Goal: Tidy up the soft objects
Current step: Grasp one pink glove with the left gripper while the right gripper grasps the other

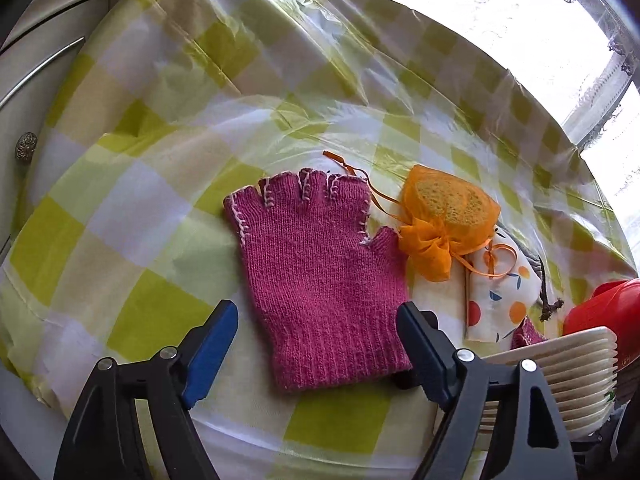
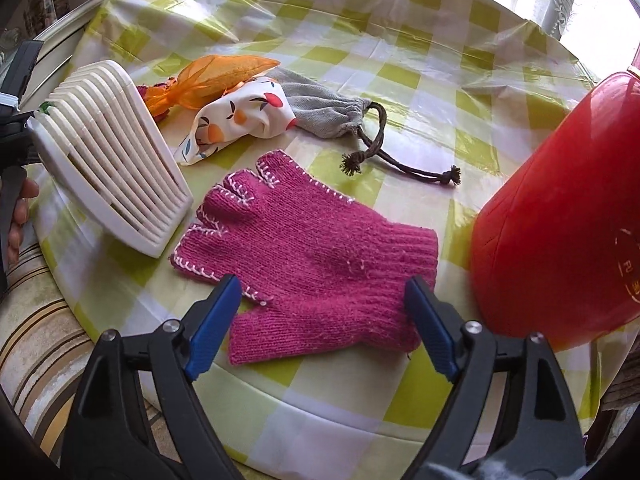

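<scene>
Both tools stood wide open, nothing between the blue pads. Left gripper (image 1: pixel 316 354) hovered over the cuff end of a magenta knitted fingerless glove with white stitched edging (image 1: pixel 316 280). Right gripper (image 2: pixel 324 326) hovered over a second, matching magenta knitted glove (image 2: pixel 312 264).

Location: both gloves lay flat on the green-and-white checked plastic tablecloth (image 2: pixel 420 80). Left one sat just beside an orange organza drawstring pouch (image 1: pixel 444 220). Right one sat between a white slatted plastic holder (image 2: pixel 108 152) and a red plastic tub (image 2: pixel 560 220), with a fruit-print fabric pouch (image 2: pixel 240 124) and a grey drawstring bag (image 2: pixel 320 116) beyond it.

Orientation, left view: long axis ran away from the camera, finger stubs far, ribbed cuff near, thumb to the right. Right view: long axis ran roughly left to right, finger stubs left, cuff right, thumb toward the camera.

Judgement on the grab: knit is floppy, so pinching the doubled ribbed cuff looked better than mid-palm. Left was lined up for that. Right straddled the palm and thumb; shifting toward the cuff seemed wise, staying clear of the tub. Dropping low enough to catch both layers, not just surface yarn, would matter.
</scene>
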Motion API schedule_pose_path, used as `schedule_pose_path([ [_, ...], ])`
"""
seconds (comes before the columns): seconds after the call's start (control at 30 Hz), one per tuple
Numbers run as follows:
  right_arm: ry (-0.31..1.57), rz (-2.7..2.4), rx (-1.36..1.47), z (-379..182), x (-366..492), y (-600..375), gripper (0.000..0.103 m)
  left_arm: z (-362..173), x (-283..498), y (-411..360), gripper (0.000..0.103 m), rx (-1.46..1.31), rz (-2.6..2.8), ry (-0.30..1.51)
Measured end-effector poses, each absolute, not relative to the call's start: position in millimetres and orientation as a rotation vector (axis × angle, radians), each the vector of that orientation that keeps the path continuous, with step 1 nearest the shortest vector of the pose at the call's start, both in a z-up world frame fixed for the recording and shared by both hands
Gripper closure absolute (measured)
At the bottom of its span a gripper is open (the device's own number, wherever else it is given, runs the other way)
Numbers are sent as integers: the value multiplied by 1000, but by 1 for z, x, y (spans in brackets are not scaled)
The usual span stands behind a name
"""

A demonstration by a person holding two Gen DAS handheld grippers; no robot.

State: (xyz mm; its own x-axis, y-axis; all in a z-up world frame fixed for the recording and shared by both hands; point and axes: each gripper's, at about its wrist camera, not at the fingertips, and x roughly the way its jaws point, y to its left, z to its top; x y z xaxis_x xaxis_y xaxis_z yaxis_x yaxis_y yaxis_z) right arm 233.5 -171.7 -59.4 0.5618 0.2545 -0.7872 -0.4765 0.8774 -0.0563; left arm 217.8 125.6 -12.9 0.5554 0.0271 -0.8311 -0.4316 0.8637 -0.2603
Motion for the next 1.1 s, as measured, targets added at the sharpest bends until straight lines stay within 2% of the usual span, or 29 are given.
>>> schedule_pose_path([
  [0.2,881,458,-308,-65,248,-164,13,-19,239,130,19,-462,312,984],
  [0.5,893,483,-352,-70,265,-154,1,-28,257,128,19,-380,332,1027],
  [0.57,892,483,-359,-72,267,-152,0,-29,262,122,25,-315,337,1039],
  [0.67,890,485,-353,-72,267,-153,0,-29,264,118,41,-262,335,1040],
  [0.7,888,484,-354,-72,267,-153,1,-28,265,117,50,-255,330,1038],
  [0.73,885,485,-357,-72,266,-153,3,-28,265,117,59,-250,325,1036],
  [0.8,879,491,-361,-71,263,-153,8,-26,264,115,69,-246,308,1033],
  [0.83,875,491,-365,-70,261,-153,12,-26,264,114,77,-250,301,1032],
  [0.9,868,491,-370,-67,257,-153,21,-25,263,114,83,-255,296,1028],
  [0.93,864,491,-371,-66,255,-154,32,-24,261,114,87,-255,300,1024],
  [0.97,863,499,-367,-65,253,-154,53,-24,259,115,90,-256,306,1021],
  [1.0,885,532,-335,-65,253,-154,58,-23,258,116,90,-264,306,1018],
  [1.1,871,526,-337,-65,247,-151,63,-23,253,119,90,-287,306,1010],
])
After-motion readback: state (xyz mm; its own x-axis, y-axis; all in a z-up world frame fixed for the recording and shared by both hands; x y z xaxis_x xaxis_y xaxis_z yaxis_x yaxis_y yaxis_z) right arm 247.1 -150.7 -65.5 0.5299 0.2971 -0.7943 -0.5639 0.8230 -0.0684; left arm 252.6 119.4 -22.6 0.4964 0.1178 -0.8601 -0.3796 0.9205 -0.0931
